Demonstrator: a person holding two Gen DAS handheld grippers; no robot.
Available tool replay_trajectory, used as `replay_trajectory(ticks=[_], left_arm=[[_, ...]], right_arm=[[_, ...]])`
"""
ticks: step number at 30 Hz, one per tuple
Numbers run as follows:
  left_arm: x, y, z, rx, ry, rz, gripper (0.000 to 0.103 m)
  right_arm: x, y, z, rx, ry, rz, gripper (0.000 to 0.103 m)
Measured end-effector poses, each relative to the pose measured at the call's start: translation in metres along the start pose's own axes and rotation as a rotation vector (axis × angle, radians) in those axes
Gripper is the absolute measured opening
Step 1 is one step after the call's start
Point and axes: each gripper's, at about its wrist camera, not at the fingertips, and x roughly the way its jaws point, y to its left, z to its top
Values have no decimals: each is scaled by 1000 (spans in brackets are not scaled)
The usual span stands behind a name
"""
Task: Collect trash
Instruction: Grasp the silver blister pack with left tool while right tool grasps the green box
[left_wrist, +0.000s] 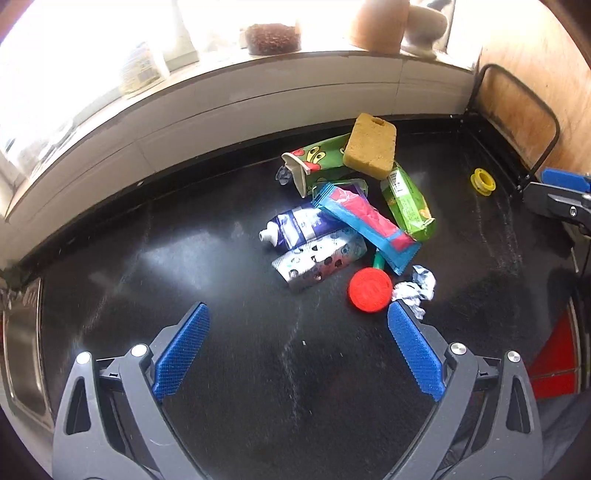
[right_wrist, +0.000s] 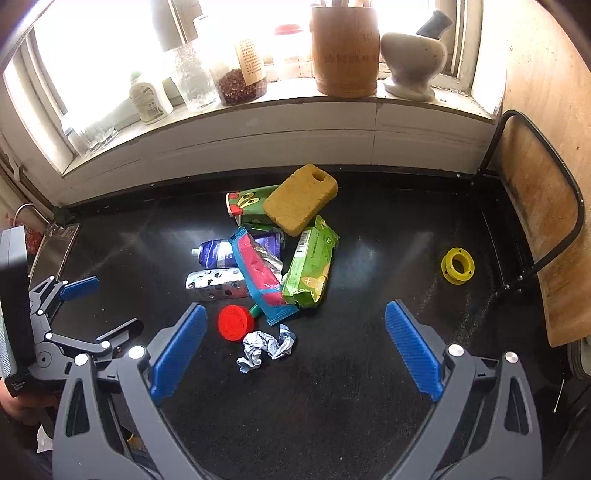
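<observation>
Right wrist view had the right hand-held gripper (right_wrist: 295, 347) spread wide, nothing between its pads, w/ the crumpled white-and-blue paper wad (right_wrist: 264, 347) lying just ahead, slightly left of centre, on the black tabletop (right_wrist: 369, 258). The round red plastic cap (right_wrist: 235, 323) sat touching or nearly touching the wad, just beyond it on the left. The rest of the trash pile, incl. the green snack wrapper (right_wrist: 309, 273) and yellow sponge block (right_wrist: 299, 206), lay further fwd. The left hand-held gripper (left_wrist: 297, 354) was also spread and empty; from it the wad (left_wrist: 413, 290) lay fwd-right, off its centreline. Judgement: right side nearer and better lined up; the wad had no clear long axis, so approach angle mattered little.
</observation>
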Motion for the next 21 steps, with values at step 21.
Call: replay_trajectory(ticks=[21], left_arm=[[163, -11, 35, 319, 102, -181, 85]], right_arm=[[205, -38, 39, 61, 322, -17, 83]])
